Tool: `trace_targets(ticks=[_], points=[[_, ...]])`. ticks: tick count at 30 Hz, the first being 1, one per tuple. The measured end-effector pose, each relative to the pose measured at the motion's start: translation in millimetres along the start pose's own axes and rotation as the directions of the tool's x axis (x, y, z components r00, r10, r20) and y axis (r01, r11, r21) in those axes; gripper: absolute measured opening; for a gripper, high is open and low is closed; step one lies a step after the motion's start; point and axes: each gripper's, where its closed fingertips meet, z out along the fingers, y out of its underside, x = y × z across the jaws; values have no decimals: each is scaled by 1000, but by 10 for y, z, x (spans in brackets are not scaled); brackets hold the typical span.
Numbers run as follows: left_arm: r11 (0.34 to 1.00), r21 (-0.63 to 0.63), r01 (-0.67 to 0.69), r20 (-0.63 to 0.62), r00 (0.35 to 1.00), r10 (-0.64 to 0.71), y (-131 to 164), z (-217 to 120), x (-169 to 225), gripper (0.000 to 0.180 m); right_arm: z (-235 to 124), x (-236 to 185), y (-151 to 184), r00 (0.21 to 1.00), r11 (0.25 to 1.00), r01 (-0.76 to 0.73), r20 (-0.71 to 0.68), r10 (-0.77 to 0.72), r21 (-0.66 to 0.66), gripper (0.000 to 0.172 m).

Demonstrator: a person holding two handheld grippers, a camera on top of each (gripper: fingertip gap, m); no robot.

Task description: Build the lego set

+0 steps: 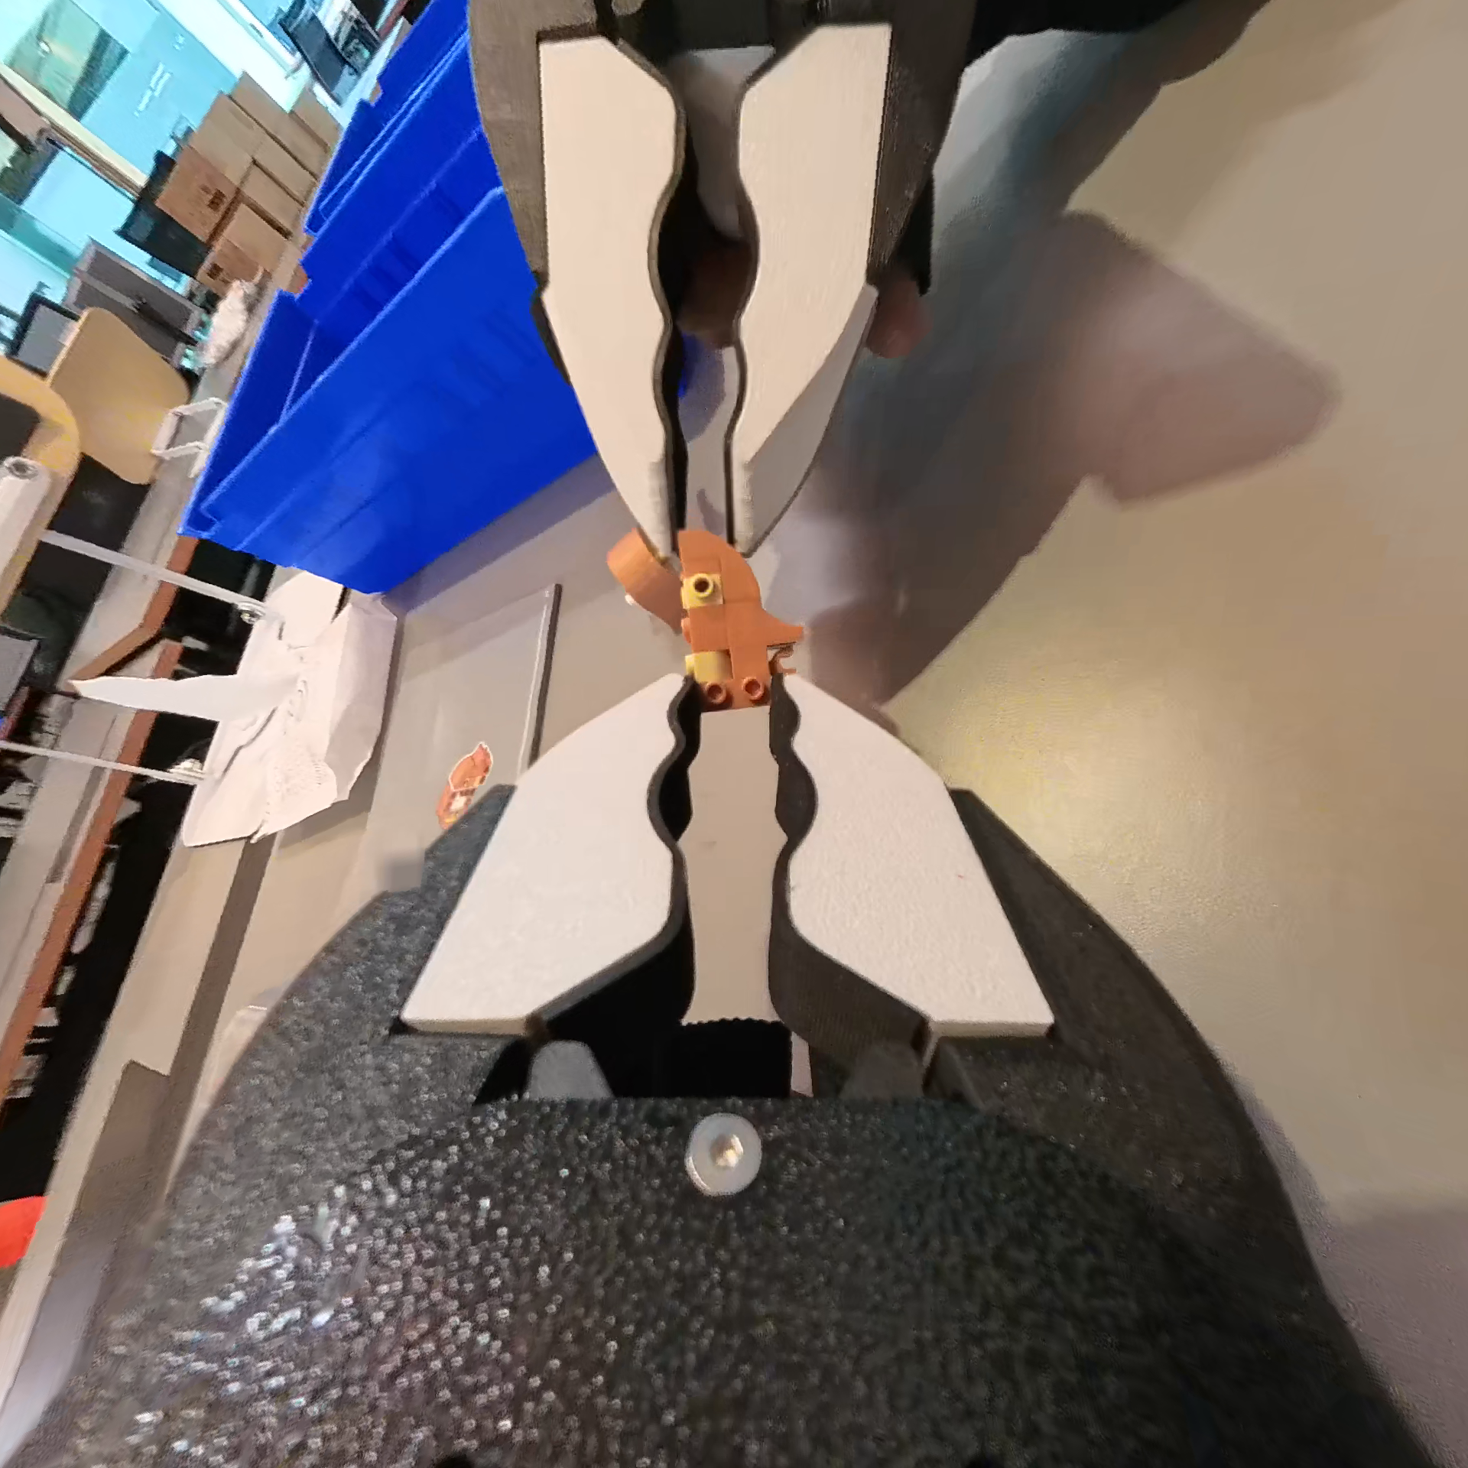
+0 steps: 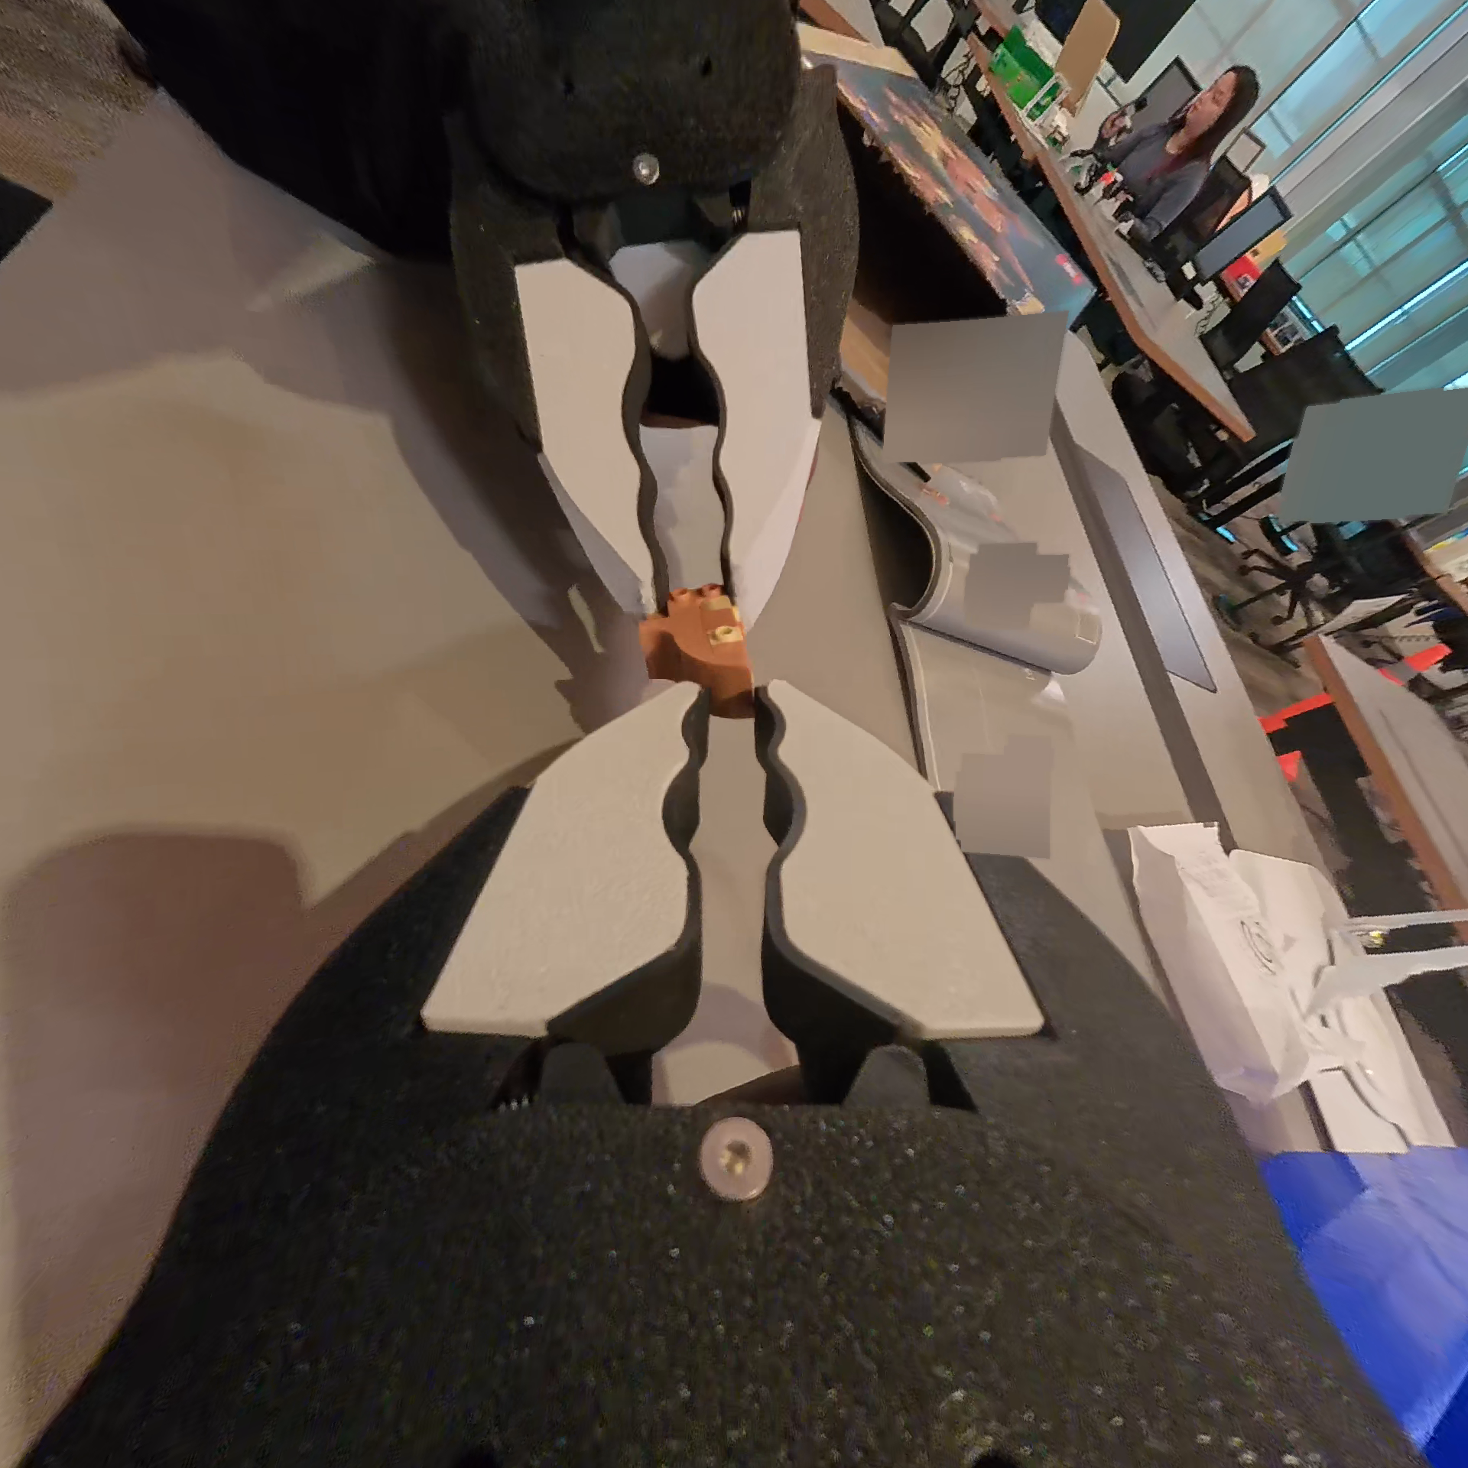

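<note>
Brown brick figure (image 1: 719, 627), small, with a couple of yellow pieces, is up in the air between the two claws and clear of the grey table (image 1: 1191, 794) below them. Left gripper (image 1: 735, 691) is clamped on the studded end: both dark pads press the sides of the two-stud piece, and the rest of the figure sticks out ahead of its tips. Right gripper (image 1: 707, 540) comes in from the opposite side, tip to tip with the left one and almost touching it. It is closed on the rounded brown end, with one fingertip wedged between a curved side piece and the body. Right wrist view agrees: the rounded end sits pinched between its own pads and the studded end between the far claw's. So both claws grip the same figure, one at each end, and neither is open. Fingers of a hand (image 1: 898, 318) show behind the right gripper. Off to the left gripper's left: blue bins (image 1: 381, 381), crumpled white paper (image 1: 270, 715), and a small orange cut-out picture (image 1: 469, 782) flat on the table just beside its body. Off to the right gripper's right: a curled-open booklet (image 2: 993, 572). A person (image 2: 1176, 159) sits at a desk far behind.
</note>
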Motion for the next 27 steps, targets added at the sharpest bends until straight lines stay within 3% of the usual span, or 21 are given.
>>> trace_targets(ticks=[10,27], points=[[990,-6,-142,74,987,142,-43,16,23,17,-45,-44,3,999,999,44,-19,-44,16,9],[976,-27,-216,60,974,218,-48,22,103,16,-29,-138,35,998,999,46,30,-46,-1,9]])
